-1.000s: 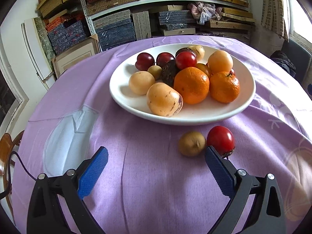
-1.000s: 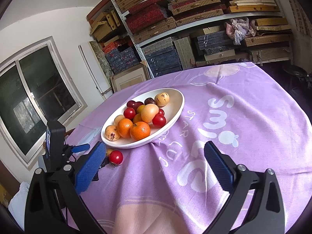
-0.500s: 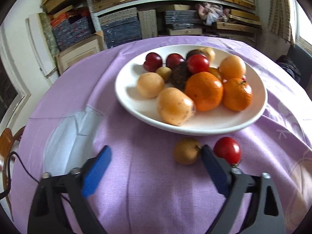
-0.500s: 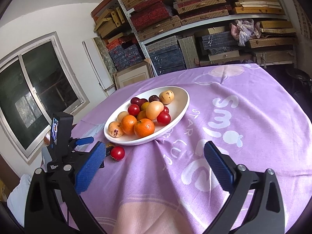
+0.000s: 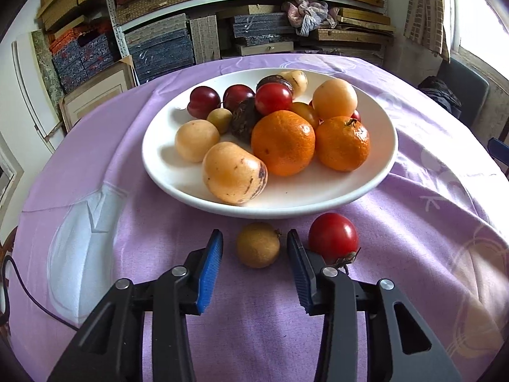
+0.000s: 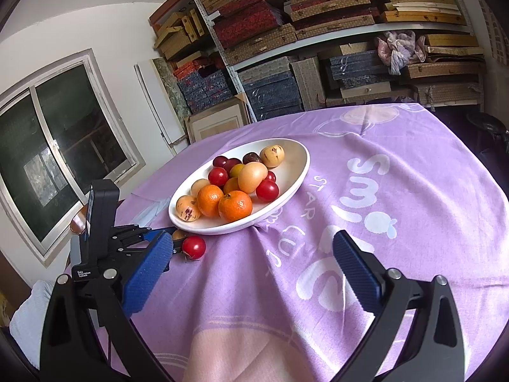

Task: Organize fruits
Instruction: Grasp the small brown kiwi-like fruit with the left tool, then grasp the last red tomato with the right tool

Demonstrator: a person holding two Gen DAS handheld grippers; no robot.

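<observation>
Shelves stacked with flat boxes fill the wall behind our round table, which is draped in a purple cloth. On it sits a white plate heaped with oranges, red plums and pale yellow fruits. Two fruits lie on the cloth just in front of its near rim: a small brown fruit and, just beside it, a red tomato. Our left gripper has just been closing, and its blue pads now flank the brown fruit with narrow gaps on both sides, not yet pressing it. Our right gripper hangs wide open above bare cloth, well apart from the plate.
</observation>
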